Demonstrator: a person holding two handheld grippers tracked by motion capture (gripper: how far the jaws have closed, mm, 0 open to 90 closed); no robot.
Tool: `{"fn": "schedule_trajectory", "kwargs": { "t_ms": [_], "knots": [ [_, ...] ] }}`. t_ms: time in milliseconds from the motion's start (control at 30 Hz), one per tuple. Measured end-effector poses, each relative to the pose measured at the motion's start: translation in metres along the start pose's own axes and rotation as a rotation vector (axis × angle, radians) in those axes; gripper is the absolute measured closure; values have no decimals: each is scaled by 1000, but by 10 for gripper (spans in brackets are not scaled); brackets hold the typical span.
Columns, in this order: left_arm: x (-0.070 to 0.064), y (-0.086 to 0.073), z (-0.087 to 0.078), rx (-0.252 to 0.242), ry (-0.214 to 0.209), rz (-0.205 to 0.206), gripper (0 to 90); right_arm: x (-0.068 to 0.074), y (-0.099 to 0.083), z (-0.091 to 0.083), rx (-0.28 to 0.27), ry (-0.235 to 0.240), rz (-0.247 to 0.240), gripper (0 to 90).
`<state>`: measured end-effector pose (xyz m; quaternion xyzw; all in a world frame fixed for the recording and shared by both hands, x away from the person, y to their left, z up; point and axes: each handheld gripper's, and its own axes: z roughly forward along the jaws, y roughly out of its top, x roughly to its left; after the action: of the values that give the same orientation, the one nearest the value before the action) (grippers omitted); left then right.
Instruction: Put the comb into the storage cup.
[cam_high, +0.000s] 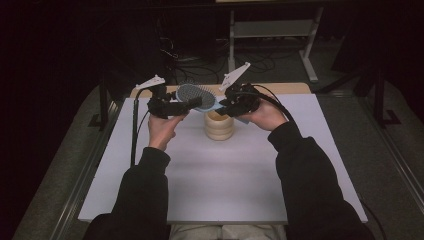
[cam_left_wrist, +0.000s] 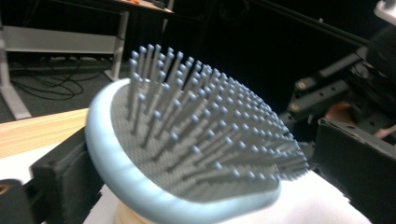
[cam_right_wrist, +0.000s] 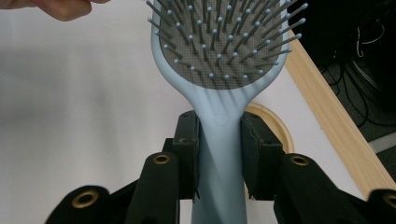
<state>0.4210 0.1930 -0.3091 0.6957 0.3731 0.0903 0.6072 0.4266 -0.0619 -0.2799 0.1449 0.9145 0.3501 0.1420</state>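
A light blue hairbrush (cam_high: 196, 96) with a grey bristle pad hangs over a round wooden cup (cam_high: 219, 126) at the back of the white table (cam_high: 220, 175). My right gripper (cam_right_wrist: 219, 135) is shut on the brush's handle (cam_right_wrist: 218, 154), bristles facing the camera. It comes in from the right in the high view (cam_high: 226, 104). My left gripper (cam_left_wrist: 201, 154) stands wide, its jaws on either side of the brush head (cam_left_wrist: 196, 140). The left pad (cam_left_wrist: 65, 172) lies against the rim; a narrow gap shows at the right pad (cam_left_wrist: 355, 158). From above, the left gripper (cam_high: 187, 104) reaches in from the left.
The wooden cup's rim (cam_right_wrist: 276, 128) shows just under the handle. A pale wooden strip (cam_high: 290, 88) edges the table's far side. Beyond it stand a white desk frame (cam_high: 272, 30) and loose cables (cam_high: 185, 65) on the dark floor.
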Motion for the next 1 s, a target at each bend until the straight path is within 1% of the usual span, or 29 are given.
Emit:
{"fn": "schedule_trajectory", "kwargs": {
  "t_ms": [33,133,200,267,300,333,367,400,433,500,600,667,700,767,867,933,1000],
  "knots": [
    [0,1,1,3,14,6,62,0,1,1,-4,-4,-3,683],
    [0,3,2,2,18,-17,70,1,2,2,-7,-5,0,683],
    [0,4,3,0,29,-30,91,2,2,3,-10,-10,0,683],
    [0,4,3,-8,29,-62,123,2,2,3,-10,-19,-5,683],
    [0,4,3,-15,21,-90,149,2,2,3,-12,-25,-4,682],
    [0,3,4,-20,1,-121,179,2,2,4,-14,-30,0,682],
    [-1,3,5,-32,-13,-139,214,2,2,4,-14,-33,6,682],
    [-4,3,5,-42,-12,-141,256,2,1,4,-14,-39,10,683],
    [-6,3,6,-46,-2,-134,281,2,1,5,-11,-45,8,683],
    [-11,5,7,-52,1,-118,326,3,1,7,0,-57,8,683],
    [-18,7,7,-111,-2,-88,383,4,2,7,-14,-70,8,682],
    [-21,8,6,-129,-17,-63,432,4,2,7,-22,-72,8,683],
    [-22,10,6,-123,-19,-50,455,4,2,7,-20,-72,8,683],
    [-23,11,7,-114,-23,-38,487,5,2,7,-13,-78,6,685],
    [-26,13,7,-123,-24,-27,515,4,2,7,-14,-74,15,687],
    [-25,15,7,-118,-44,-28,527,3,1,7,-19,-52,35,687],
    [-25,15,7,-126,-62,-33,543,2,1,6,-23,-43,42,687]
  ]
}}
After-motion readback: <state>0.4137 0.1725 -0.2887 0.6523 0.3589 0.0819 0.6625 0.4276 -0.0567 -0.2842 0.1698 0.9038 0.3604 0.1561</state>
